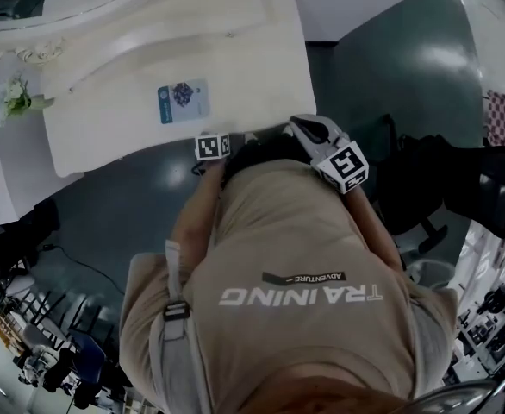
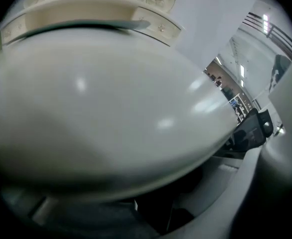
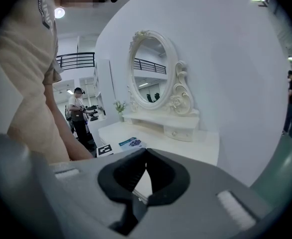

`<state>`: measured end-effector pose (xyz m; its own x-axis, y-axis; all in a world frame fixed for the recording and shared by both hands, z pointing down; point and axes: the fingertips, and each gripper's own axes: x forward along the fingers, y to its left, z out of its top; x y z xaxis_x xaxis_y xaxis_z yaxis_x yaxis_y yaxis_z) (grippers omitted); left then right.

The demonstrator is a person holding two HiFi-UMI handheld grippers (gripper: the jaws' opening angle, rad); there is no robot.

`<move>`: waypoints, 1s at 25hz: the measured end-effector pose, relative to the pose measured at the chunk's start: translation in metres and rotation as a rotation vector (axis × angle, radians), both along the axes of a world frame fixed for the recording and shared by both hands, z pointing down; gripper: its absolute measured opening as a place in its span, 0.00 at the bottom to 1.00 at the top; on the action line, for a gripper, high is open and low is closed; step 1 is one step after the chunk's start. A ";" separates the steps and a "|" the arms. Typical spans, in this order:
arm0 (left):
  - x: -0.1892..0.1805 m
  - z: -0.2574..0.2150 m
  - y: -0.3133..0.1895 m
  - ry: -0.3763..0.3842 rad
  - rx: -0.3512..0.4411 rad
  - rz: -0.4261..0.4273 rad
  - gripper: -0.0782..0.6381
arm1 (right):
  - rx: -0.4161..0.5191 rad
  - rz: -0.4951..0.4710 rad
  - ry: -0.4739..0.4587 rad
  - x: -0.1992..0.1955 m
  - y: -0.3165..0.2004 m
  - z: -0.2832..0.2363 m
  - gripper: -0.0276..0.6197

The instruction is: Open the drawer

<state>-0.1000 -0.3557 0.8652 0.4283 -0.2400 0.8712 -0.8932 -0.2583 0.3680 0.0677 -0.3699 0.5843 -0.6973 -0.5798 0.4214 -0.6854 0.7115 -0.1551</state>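
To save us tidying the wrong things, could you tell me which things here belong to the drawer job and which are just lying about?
For the job:
- table
- drawer

Lying about:
- booklet
- flowers

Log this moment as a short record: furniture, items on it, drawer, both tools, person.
furniture: white dressing table with oval mirror
on top: blue booklet, flowers
drawer: small drawer under the mirror, looks closed
left tool: near the table's front edge; jaws look apart, view mostly blocked
right tool: jaws together, empty, short of the table
person: tan shirt, facing the table
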 end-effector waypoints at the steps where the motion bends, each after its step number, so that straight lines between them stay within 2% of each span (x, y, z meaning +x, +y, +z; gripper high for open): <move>1: 0.000 -0.001 0.002 -0.001 -0.004 0.007 0.31 | 0.006 0.003 0.007 0.001 0.000 -0.002 0.05; 9: -0.002 -0.006 0.006 0.019 0.025 -0.003 0.31 | 0.012 -0.018 0.028 -0.008 0.019 -0.003 0.05; 17: 0.001 -0.010 0.043 0.015 0.023 0.006 0.31 | 0.050 -0.037 -0.015 -0.012 0.035 -0.011 0.05; 21: -0.002 -0.010 0.065 -0.009 0.011 0.013 0.31 | 0.061 -0.076 -0.028 -0.017 0.057 -0.015 0.05; 25: 0.002 -0.003 0.089 -0.015 -0.014 0.024 0.31 | 0.054 -0.093 -0.030 -0.001 0.089 -0.019 0.05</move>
